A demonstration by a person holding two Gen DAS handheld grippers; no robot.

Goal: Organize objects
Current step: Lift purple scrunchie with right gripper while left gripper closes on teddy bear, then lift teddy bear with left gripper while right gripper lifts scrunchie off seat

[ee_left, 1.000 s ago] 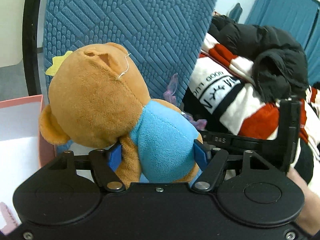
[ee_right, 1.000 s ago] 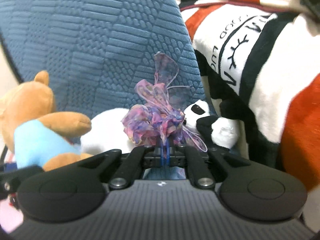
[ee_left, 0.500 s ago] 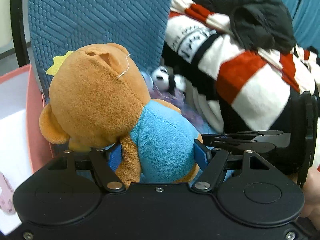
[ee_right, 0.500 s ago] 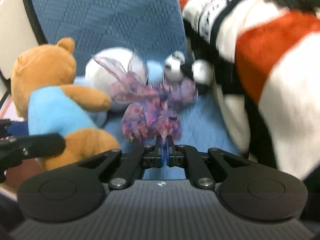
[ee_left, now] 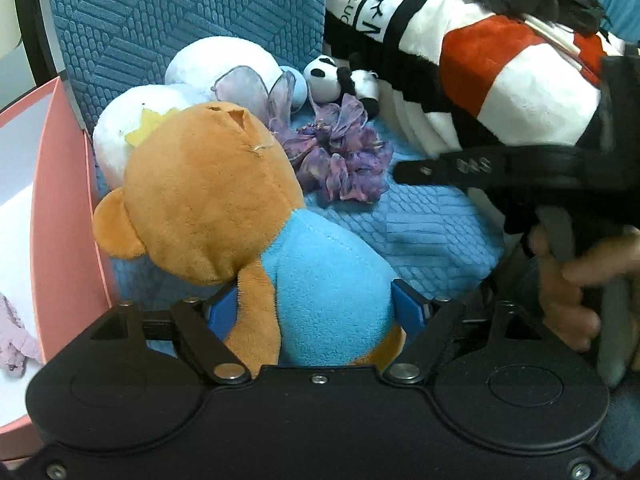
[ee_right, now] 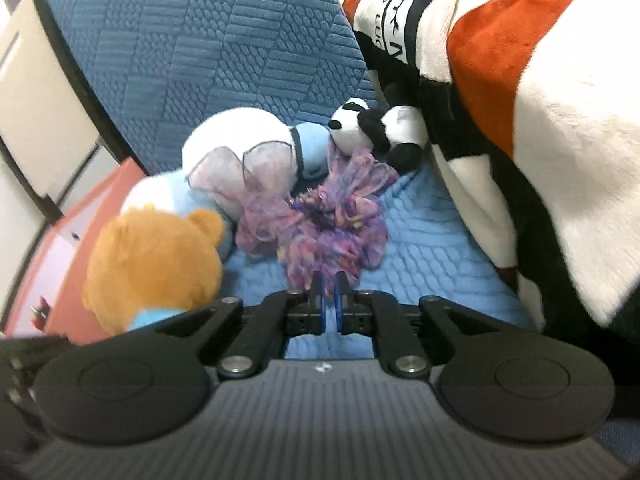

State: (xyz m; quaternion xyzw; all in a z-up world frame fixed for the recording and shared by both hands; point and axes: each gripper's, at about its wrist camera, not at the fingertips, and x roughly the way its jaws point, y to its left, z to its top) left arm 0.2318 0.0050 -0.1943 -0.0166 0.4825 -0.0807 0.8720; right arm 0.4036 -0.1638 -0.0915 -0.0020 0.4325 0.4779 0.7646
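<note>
Left wrist view
Left gripper (ee_left: 316, 312): pinching 1 brown bear (ee_left: 224, 208) at its blue torso, over the blue seat (ee_left: 420, 232).
Plush count: 3. Bear, white plush (ee_left: 192, 84) at 11 o'clock, panda (ee_left: 340, 80) at 12.
Scrunchie (ee_left: 340, 164): 1, lying on seat.
Pink box (ee_left: 60, 220): 1, at 9 o'clock.

Right wrist view
Right gripper (ee_right: 330, 300): fingers narrowly parted, holding nothing; scrunchie (ee_right: 332, 224) just ahead at 12 o'clock.
Bear (ee_right: 156, 268): 9 o'clock.
Striped blanket (ee_right: 540, 100): 1, at 2 o'clock.
</note>
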